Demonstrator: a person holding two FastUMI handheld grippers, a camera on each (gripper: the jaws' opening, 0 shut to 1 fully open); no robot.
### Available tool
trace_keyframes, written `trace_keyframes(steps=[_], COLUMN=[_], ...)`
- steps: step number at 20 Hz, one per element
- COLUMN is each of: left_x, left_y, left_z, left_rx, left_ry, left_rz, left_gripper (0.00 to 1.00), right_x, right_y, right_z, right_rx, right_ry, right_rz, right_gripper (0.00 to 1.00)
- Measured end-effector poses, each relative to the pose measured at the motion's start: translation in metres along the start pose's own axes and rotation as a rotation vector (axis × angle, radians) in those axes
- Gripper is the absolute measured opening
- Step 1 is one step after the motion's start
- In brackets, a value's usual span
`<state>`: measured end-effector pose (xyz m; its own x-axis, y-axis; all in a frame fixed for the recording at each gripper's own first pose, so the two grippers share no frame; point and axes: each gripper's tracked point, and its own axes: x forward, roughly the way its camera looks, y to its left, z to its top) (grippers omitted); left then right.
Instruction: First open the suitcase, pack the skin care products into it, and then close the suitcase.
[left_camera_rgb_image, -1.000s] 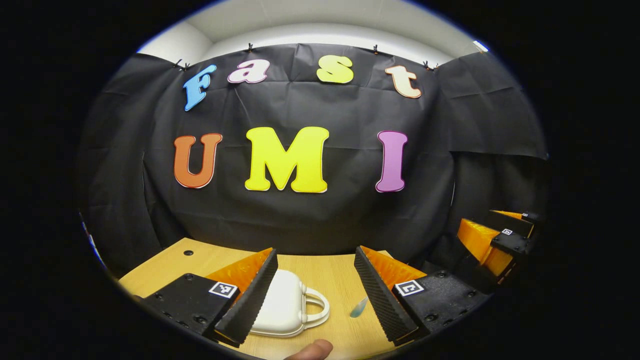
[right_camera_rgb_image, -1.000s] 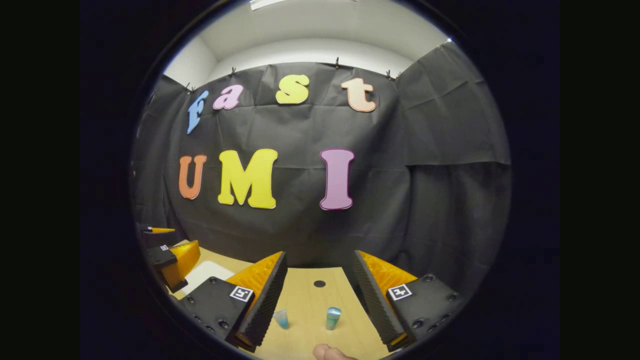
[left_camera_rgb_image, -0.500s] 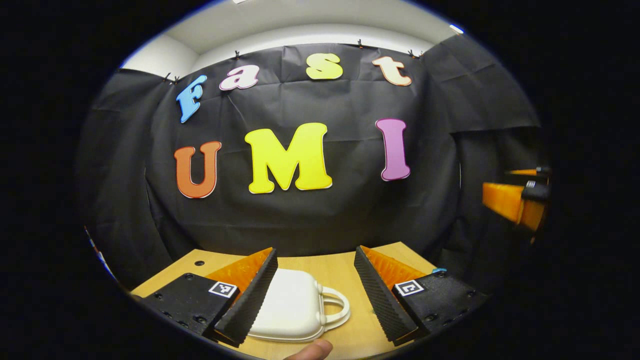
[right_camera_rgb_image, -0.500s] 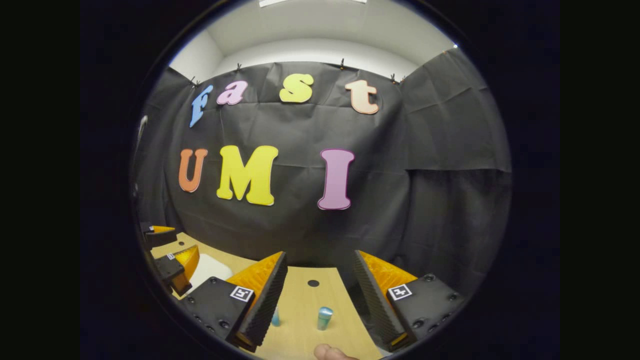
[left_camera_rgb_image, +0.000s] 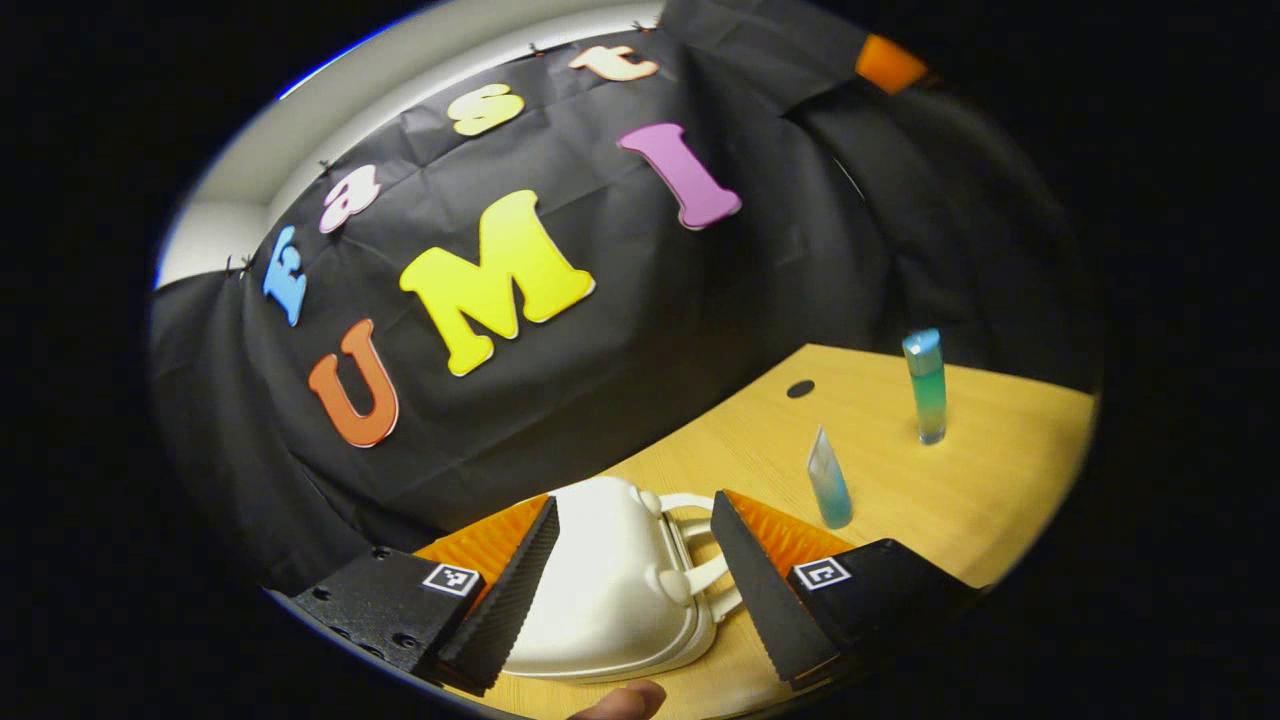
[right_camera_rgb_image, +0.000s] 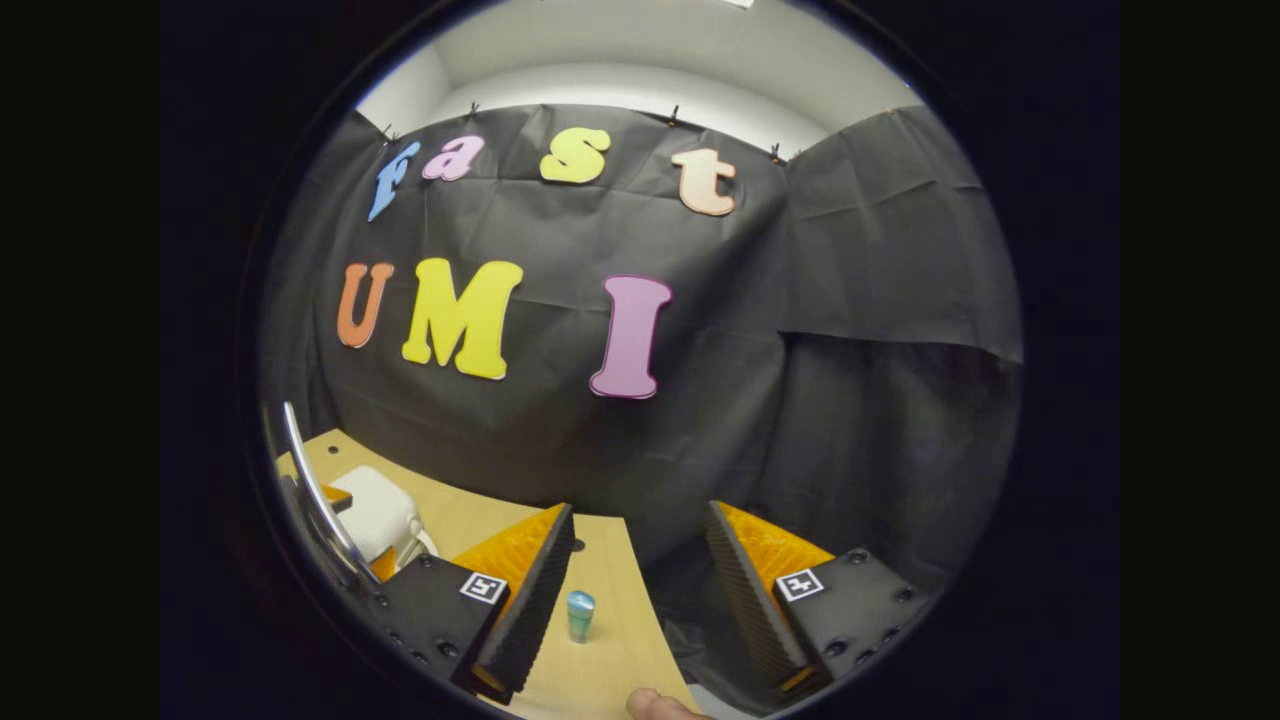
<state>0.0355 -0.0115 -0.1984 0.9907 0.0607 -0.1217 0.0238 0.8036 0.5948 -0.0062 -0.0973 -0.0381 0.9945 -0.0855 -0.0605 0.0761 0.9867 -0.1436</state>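
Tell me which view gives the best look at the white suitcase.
The left gripper view: the white suitcase lies closed, handle visible, between the left tongs. The right gripper view catches just part of it at its left edge.

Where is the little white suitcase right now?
In the left gripper view the white suitcase lies shut on the wooden table, low between the open left tool fingers, with two blue-green tubes standing off to its right.

My wooden table (left_camera_rgb_image: 980, 480) has white suitcase (left_camera_rgb_image: 610, 590), shut, w/ small tube (left_camera_rgb_image: 828, 482) & taller bottle (left_camera_rgb_image: 927, 385) standing nearby.
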Motion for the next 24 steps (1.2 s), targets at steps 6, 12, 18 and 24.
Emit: trace_keyframes(steps=[6, 12, 18, 24], left_x=[0.033, 0.060, 0.067, 0.063], left_y=[-0.035, -0.055, -0.052, -0.042], left_z=[-0.039, -0.081, -0.076, -0.062], left_rx=[0.432, 0.684, 0.720, 0.665], left_ry=[0.084, 0.228, 0.255, 0.287], left_rz=[0.042, 0.042, -0.007, -0.075], left_gripper=[0.96, 0.88, 0.39, 0.07], right_x=[0.003, 0.009, 0.014, 0.016], right_y=[-0.017, -0.011, -0.005, 0.005], right_z=[-0.032, -0.041, -0.048, -0.041], right_rx=[0.048, 0.042, 0.043, 0.018], right_ry=[0.067, 0.075, 0.093, 0.080], right_rz=[0.019, 0.087, 0.109, 0.098], right_gripper=[0.79, 0.79, 0.79, 0.79])
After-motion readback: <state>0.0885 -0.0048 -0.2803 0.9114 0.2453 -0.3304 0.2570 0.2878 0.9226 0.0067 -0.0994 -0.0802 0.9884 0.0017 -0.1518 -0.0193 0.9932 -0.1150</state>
